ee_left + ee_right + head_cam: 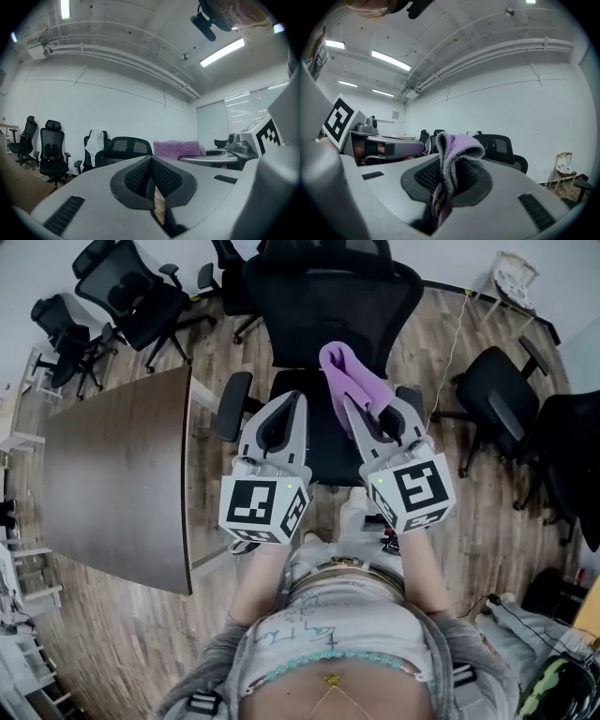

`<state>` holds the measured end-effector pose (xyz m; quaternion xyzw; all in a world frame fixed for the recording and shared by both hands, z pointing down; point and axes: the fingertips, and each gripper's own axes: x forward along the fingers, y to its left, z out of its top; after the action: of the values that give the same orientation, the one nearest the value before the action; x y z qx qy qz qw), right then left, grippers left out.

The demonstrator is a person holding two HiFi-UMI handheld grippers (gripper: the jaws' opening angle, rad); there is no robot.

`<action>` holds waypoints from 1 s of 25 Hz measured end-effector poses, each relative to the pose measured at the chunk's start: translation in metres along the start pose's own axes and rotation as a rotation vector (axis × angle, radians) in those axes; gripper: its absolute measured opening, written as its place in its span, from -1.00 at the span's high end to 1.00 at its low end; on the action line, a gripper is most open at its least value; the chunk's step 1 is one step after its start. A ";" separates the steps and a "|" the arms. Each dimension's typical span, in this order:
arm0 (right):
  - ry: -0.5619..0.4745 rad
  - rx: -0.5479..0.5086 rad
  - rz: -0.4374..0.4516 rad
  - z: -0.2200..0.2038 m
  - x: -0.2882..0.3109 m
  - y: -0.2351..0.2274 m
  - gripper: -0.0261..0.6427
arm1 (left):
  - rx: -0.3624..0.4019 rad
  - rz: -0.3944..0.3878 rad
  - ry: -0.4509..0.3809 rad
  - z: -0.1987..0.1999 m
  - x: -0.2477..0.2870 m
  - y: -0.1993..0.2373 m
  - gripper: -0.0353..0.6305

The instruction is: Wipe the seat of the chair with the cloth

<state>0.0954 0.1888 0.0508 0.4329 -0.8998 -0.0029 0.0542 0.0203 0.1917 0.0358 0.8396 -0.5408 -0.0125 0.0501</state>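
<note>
The black office chair stands straight ahead, its seat [323, 444] showing between my two grippers and its mesh back [328, 306] beyond. A purple cloth [354, 379] sticks up from my right gripper [373, 411], which is shut on it above the seat's right half. The right gripper view shows the folded cloth [457, 144] pinched between the pads [426, 176]. My left gripper [287, 399] hovers over the seat's left half, shut with nothing in it. In the left gripper view the cloth [176, 147] appears to the right of the chair back [125, 146].
A brown table [122, 474] lies to the left, its edge close to the chair's left armrest [232, 405]. More black chairs stand at the back left [141, 296] and on the right [497, 390]. A white chair [514, 277] is at the far right corner.
</note>
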 end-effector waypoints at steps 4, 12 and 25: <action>0.007 0.001 0.032 -0.001 0.018 -0.034 0.78 | -0.007 0.043 0.009 -0.001 0.034 0.003 0.86; 0.004 0.030 0.046 -0.005 0.038 -0.100 0.78 | -0.006 0.099 0.034 -0.003 0.085 0.008 0.86; 0.000 0.119 -0.023 -0.022 0.070 -0.140 0.78 | 0.024 0.020 0.100 -0.015 0.137 0.017 0.86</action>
<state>0.1631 0.0482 0.0715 0.4458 -0.8933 0.0500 0.0284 0.0626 0.0615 0.0571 0.8342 -0.5461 0.0364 0.0668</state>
